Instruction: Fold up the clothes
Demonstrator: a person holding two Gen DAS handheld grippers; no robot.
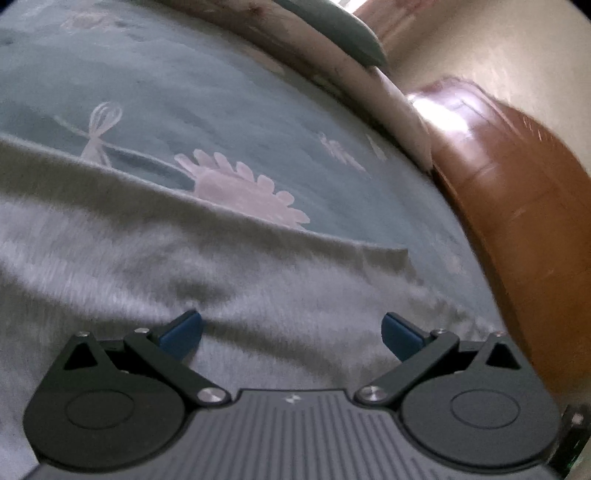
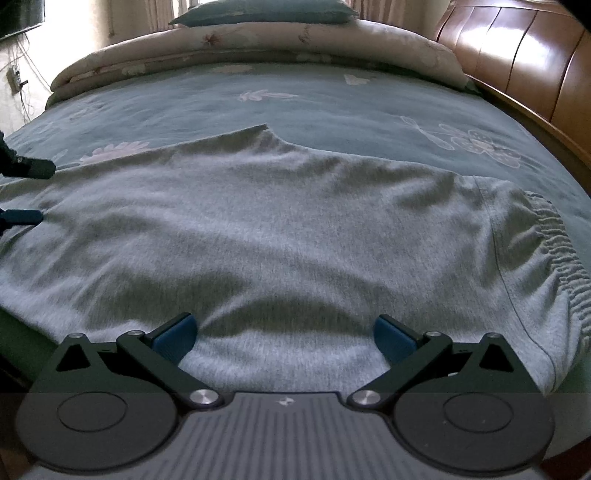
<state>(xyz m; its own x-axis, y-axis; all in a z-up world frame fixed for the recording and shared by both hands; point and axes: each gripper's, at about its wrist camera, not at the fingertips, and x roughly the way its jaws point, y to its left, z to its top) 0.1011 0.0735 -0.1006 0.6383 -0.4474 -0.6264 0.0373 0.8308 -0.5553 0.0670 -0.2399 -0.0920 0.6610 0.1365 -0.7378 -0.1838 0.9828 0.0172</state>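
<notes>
**Grey garment flat on bed, both grippers spread above it**

Teal bedspread w/ pale pink flower and dragonfly prints (image 2: 332, 107) covers the bed; glossy brown wooden headboard (image 2: 517, 62) runs along the right side, folded cream floral quilt (image 2: 258, 48) w/ teal pillow (image 2: 266, 11) on top at the far end.

Heather-grey knit garment w/ gathered elastic waistband (image 2: 277, 229) lies spread across the bedspread, waistband at right, wrinkled. It sits directly below and ahead of both grippers.

Right gripper (image 2: 284, 339): blue-padded fingers wide apart, holding nothing, over the garment's near edge.

Left gripper (image 1: 291, 334): also wide apart, empty, over grey fabric; its fingertips (image 2: 26, 218) show at left edge of the right wrist view, on/near the cloth — contact unclear.
</notes>
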